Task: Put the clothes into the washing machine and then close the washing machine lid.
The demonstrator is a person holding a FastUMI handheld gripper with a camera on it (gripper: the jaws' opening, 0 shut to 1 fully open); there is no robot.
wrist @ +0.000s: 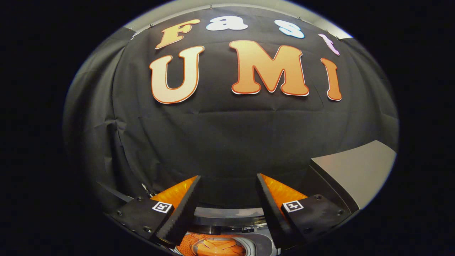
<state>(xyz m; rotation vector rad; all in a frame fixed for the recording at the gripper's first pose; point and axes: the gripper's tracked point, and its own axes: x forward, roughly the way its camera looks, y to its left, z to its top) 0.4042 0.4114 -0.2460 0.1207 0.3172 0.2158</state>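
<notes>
1. Looking along the hand-held gripper [227,199], its two fingers stand spread well apart with nothing between them; it holds no cloth.
2. Just below and between the fingers lies the round opening of the washing machine [227,215], its pale rim curving across the gap.
3. Inside that opening sits an orange garment [217,246], bunched up and already within the drum as far as can be seen; whether any edge hangs over the rim cannot be told.
4. To the right, beyond the right finger, a flat grey panel [355,174] rises at an angle. It is probably the raised lid of the machine, though its hinge is hidden.
5. Farther off hangs the black cloth wall of the booth [227,135].
6. Judging by this, the clothes part looks done and closing the lid is the step in hand. To do it well, swing the fingers toward the grey panel, meet its free edge squarely, and bring it down in an even arc so it seats over the opening without trapping cloth.
</notes>
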